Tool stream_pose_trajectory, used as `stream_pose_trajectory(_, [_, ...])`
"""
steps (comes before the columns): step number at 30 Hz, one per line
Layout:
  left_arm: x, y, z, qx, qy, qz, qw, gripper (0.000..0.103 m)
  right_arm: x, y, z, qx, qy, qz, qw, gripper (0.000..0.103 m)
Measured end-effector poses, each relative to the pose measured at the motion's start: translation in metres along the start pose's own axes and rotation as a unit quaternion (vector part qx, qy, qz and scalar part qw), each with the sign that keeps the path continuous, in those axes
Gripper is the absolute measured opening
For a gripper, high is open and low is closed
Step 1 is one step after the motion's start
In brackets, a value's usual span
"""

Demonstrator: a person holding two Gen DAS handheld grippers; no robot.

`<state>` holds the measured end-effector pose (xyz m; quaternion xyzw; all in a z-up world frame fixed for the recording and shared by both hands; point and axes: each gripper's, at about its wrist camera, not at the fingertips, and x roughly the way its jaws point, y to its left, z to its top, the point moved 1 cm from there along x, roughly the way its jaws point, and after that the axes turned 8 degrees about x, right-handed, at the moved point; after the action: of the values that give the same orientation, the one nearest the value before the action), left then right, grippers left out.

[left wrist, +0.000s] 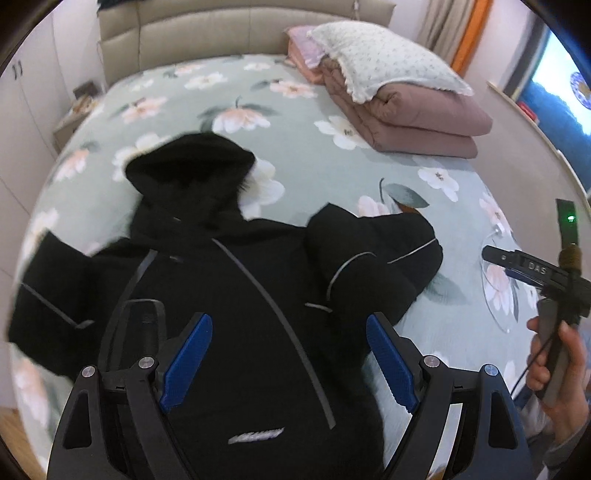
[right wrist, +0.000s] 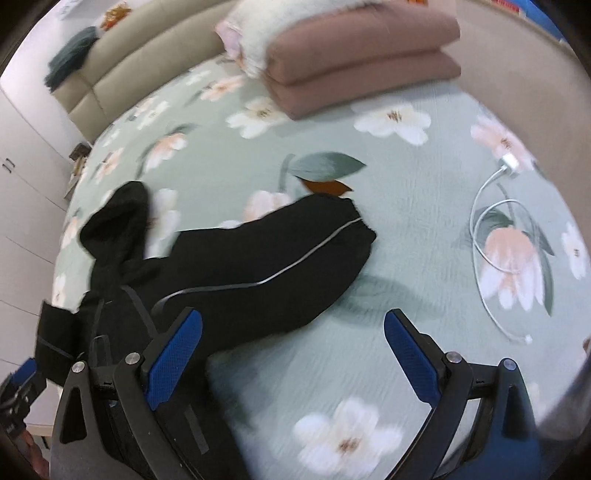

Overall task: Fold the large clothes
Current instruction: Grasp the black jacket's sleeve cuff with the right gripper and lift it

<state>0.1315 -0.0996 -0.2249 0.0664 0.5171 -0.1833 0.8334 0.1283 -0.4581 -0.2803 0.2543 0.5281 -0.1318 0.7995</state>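
Observation:
A black hooded jacket (left wrist: 236, 295) with grey piping lies spread on the floral bed sheet (left wrist: 332, 184), hood towards the headboard. Its right sleeve (left wrist: 373, 254) is bent on the sheet; its left sleeve (left wrist: 48, 295) reaches the bed's left edge. My left gripper (left wrist: 290, 354) is open above the jacket's body, holding nothing. In the right wrist view the jacket (right wrist: 236, 266) lies at left, sleeve stretched rightward. My right gripper (right wrist: 293, 354) is open over bare sheet (right wrist: 369, 258) just right of the jacket, empty. It also shows at the right edge of the left wrist view (left wrist: 535, 273).
Folded pink quilts with a white pillow (left wrist: 391, 92) sit at the bed's far right, also in the right wrist view (right wrist: 351, 44). A white charging cable (right wrist: 495, 243) lies coiled on the sheet at right. A beige headboard (left wrist: 221, 33) and white wardrobes (right wrist: 22, 184) border the bed.

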Motion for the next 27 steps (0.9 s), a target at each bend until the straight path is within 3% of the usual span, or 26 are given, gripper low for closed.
stream_pose_trajectory(3, [0.047,-0.013,0.001,-0.015,0.011,-0.005,0.9998,0.086,0.059,-0.033,0.023,0.026,0.042,0.022,0.999,0.088])
stream_pose_trajectory(8, [0.106,-0.024,-0.002,-0.017,0.026,0.007,0.9995,0.086,0.129,-0.066,0.042,0.061,0.07,0.043,0.995,0.087])
stream_pose_trajectory(11, [0.127,-0.027,-0.003,-0.018,0.027,0.011,0.9994,0.086,0.159,-0.072,0.046,0.084,0.084,0.081,0.99,0.085])
stream_pose_trajectory(12, [0.133,-0.028,-0.003,-0.017,0.028,0.015,0.9993,0.086,0.169,-0.072,0.046,0.088,0.089,0.092,0.988,0.078])
stream_pose_trajectory(14, [0.141,-0.03,-0.003,-0.014,0.028,0.019,0.9993,0.086,0.167,-0.065,0.047,0.067,0.061,0.092,0.992,0.059])
stream_pose_trajectory(15, [0.144,-0.029,-0.003,-0.013,0.028,0.021,0.9993,0.086,0.164,-0.062,0.048,0.053,0.059,0.102,0.992,0.022])
stream_pose_trajectory(16, [0.146,-0.029,-0.002,-0.014,0.027,0.021,0.9993,0.086,0.157,-0.06,0.048,0.048,0.057,0.112,0.991,0.016])
stream_pose_trajectory(19, [0.151,-0.035,0.004,-0.015,0.025,0.014,0.9995,0.086,0.118,-0.065,0.048,0.015,0.012,0.068,0.997,0.015])
stream_pose_trajectory(21, [0.155,-0.042,0.009,-0.012,0.023,0.001,0.9997,0.086,0.075,-0.086,0.048,0.003,-0.04,0.005,0.999,0.015])
stream_pose_trajectory(24, [0.163,-0.063,0.016,0.007,0.017,-0.013,0.9998,0.086,0.038,-0.131,0.049,0.025,-0.075,-0.07,0.994,0.015])
stream_pose_trajectory(25, [0.167,-0.068,0.017,0.011,0.018,-0.015,0.9997,0.086,0.035,-0.145,0.049,0.032,-0.075,-0.078,0.994,0.015])
stream_pose_trajectory(27, [0.185,-0.081,0.017,0.02,0.03,-0.021,0.9991,0.086,0.045,-0.172,0.047,0.064,-0.042,-0.053,0.996,0.015])
